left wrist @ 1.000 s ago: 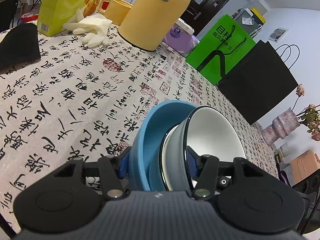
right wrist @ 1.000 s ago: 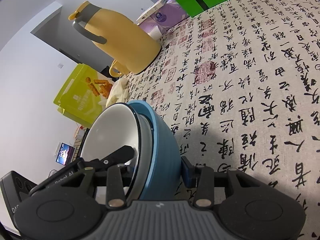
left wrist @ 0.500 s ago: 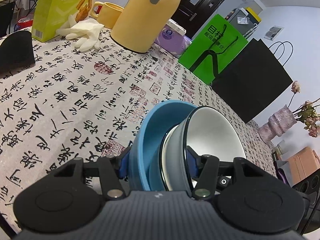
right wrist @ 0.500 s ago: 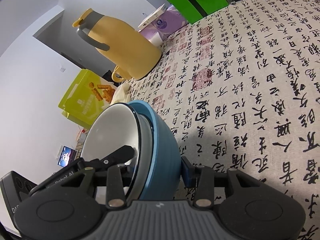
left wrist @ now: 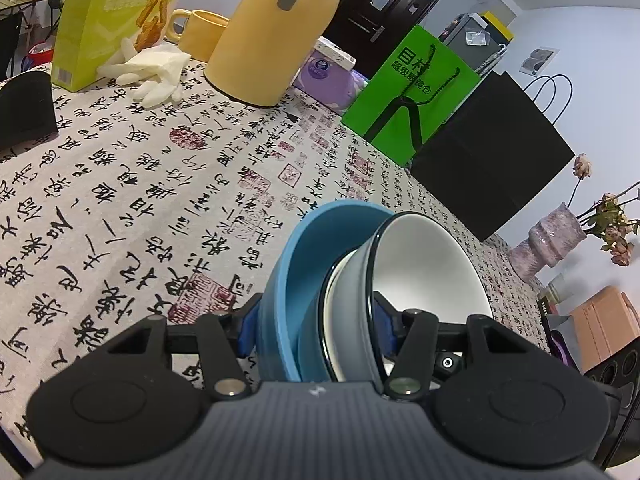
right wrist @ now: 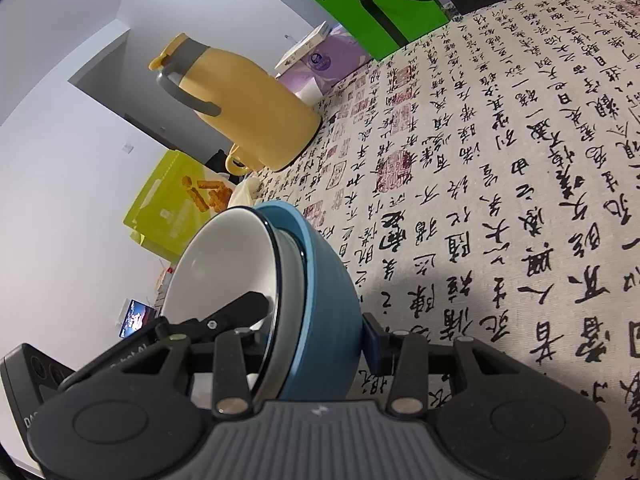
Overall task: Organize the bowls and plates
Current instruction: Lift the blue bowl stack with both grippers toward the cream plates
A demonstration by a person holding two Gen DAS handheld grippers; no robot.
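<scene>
A blue bowl holds a nested grey bowl with a white inside, and the stack is tipped on edge above the calligraphy-print tablecloth. My left gripper is shut on the near rim of both bowls, one pad outside the blue wall and one inside the white bowl. In the right wrist view, my right gripper is shut on the same blue bowl from the opposite side. The white interior faces left there. The stack's underside is hidden.
Along the table's far side stand a yellow jug, a yellow mug, a green snack box, white gloves, a purple tissue pack, a green bag and a black bag. A vase with flowers stands at the right.
Both grippers have carried the bowl stack a little up and across the table. The grips and the tilt of the bowls look unchanged.
</scene>
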